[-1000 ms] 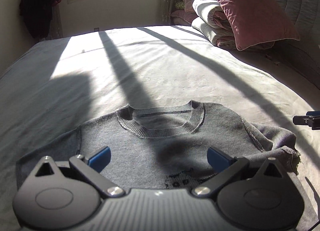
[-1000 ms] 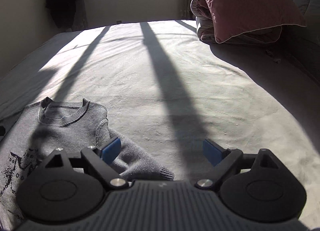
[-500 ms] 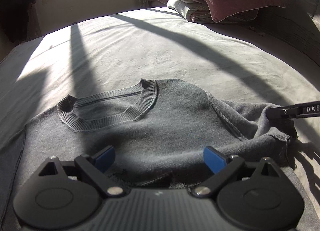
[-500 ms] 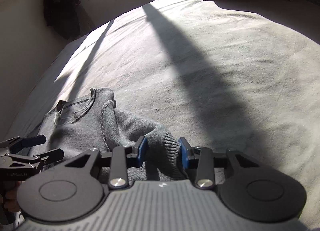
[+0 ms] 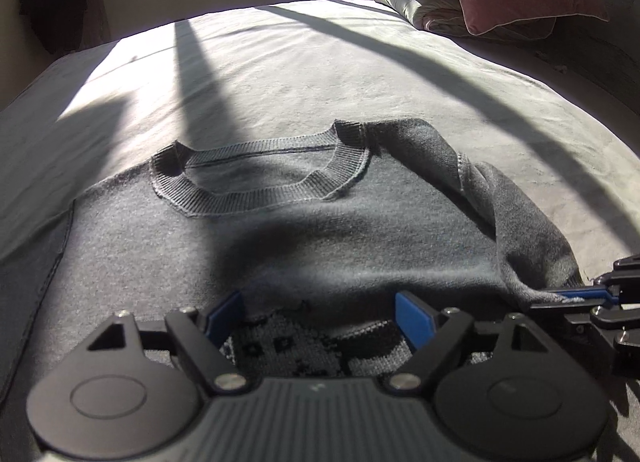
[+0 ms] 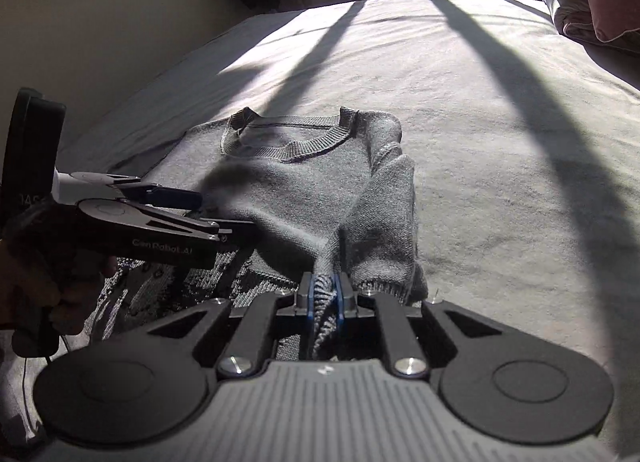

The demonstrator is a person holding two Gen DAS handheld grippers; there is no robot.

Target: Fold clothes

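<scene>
Grey sweater [image 6: 296,189] lay flat on bed [image 6: 480,109], collar away. Right gripper [image 6: 323,294] fingers pinched its sleeve cuff, sleeve running collarward. Left gripper [image 5: 320,318] fingers spread, empty, over the chest, which lay left of cuff.

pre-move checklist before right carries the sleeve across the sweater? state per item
1. Right gripper shut on the sleeve cuff: ok.
2. Left gripper open, holding nothing: ok.
3. Left gripper off the fabric: cannot tell; it is low over the sweater chest.
4. Sleeve lifted off the bed and free to swing: ok.
5. Sweater body flat, collar unfolded: ok.
6. Fold path clear: not ok; the left gripper sits over the chest where the sleeve would land.
</scene>
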